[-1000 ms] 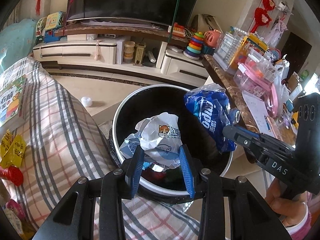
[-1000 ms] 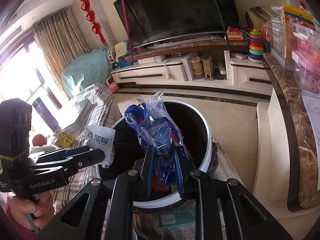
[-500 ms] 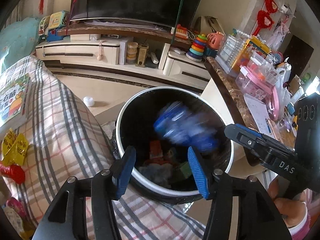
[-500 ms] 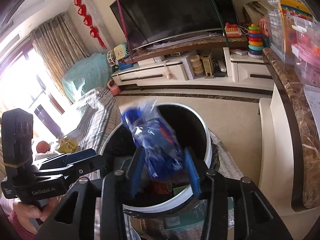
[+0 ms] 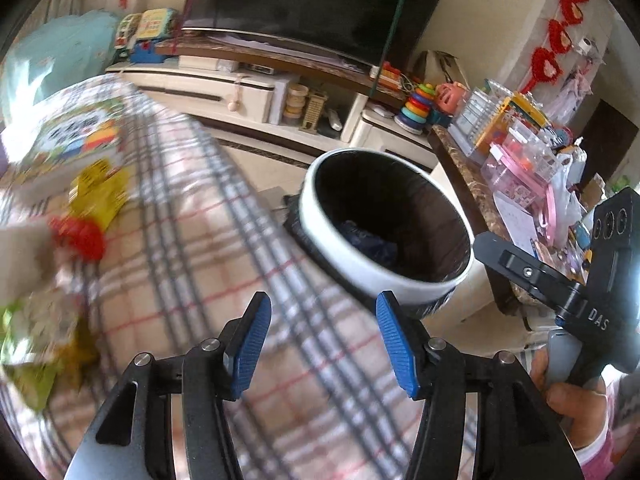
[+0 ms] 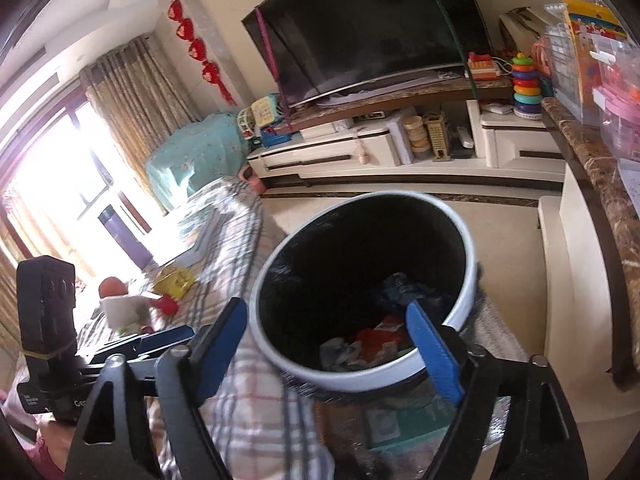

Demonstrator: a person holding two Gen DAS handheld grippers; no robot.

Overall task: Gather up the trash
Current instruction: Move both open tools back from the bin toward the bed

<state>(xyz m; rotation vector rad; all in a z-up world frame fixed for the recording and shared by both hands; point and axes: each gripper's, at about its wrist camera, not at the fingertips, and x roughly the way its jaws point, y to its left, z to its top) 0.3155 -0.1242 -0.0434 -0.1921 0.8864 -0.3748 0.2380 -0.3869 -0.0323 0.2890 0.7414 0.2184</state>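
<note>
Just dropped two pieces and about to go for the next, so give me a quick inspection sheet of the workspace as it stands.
Surface: plaid cloth covers the work surface; the view of it is blurred.
Job's things: white-rimmed bin with a black liner stands at the cloth's edge; blue wrapper and red and grey scraps lie inside. Yellow packet and a red item lie on the cloth.
Clutter: picture book on the cloth.
Grippers: left gripper open, nothing between its jaws; right gripper open above the bin, its jaws have just been opening, nothing between them.
Cables: nothing seen.
Surroundings: TV on a low cabinet, ring-stacker toy, marble counter with plastic boxes.
</note>
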